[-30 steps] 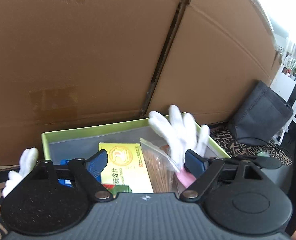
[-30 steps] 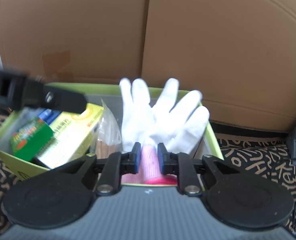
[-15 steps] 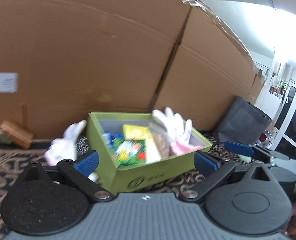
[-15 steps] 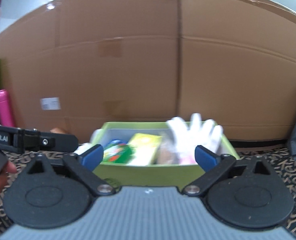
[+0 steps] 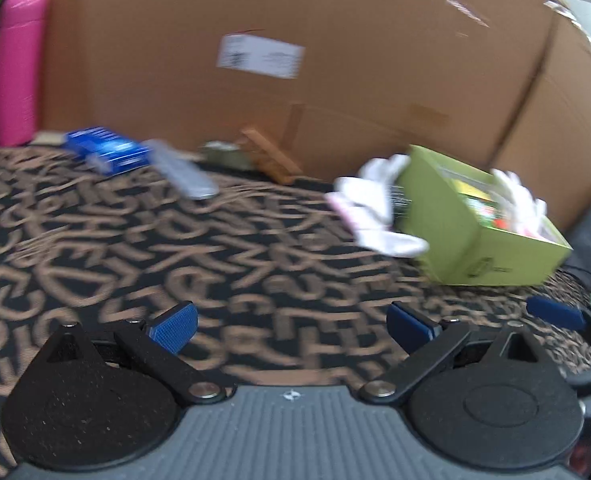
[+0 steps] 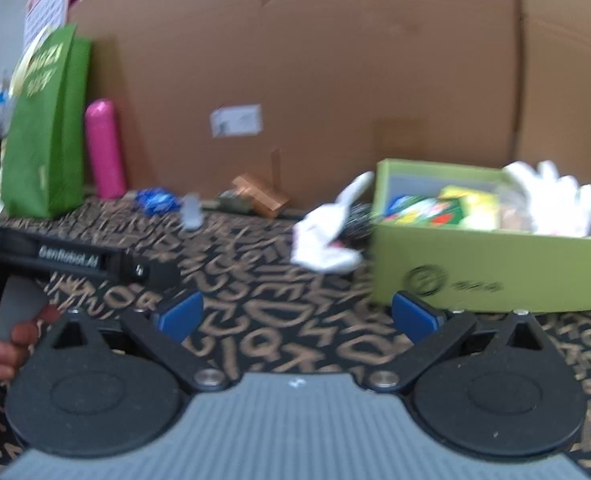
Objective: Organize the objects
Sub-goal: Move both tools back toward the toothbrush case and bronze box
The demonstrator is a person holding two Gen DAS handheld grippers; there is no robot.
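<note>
**Hovering over the patterned mat, both grippers empty**

Standing apart from the goods, the left gripper (image 5: 291, 328) has its blue-padded fingers spread wide with nothing between them, hanging above the black mat with tan lettering (image 5: 215, 248). The right gripper (image 6: 297, 316) is likewise spread wide and holds nothing, just in front of the lime-green cardboard box (image 6: 491, 276).

That open box sits on the mat near the big brown cardboard wall (image 6: 335, 80). Inside it I can make out a colourful green and yellow packet (image 6: 427, 210) and a white fabric glove (image 6: 551, 196) sticking up at the box's right end. A second white glove with a pink cuff (image 6: 325, 236) lies crumpled on the mat, just beside the box's left wall, touching or nearly so; the blur hides which.

Farther left along the foot of the cardboard wall lie a small brown wooden piece (image 6: 259, 196), a blue packet (image 5: 103, 150) and a flat grey oblong object (image 5: 183, 172). A pink cylindrical bottle (image 6: 103, 148) stands upright against the wall, next to a tall green paper bag (image 6: 43, 128). Both views are smeared by motion, so finer print is unreadable.
</note>
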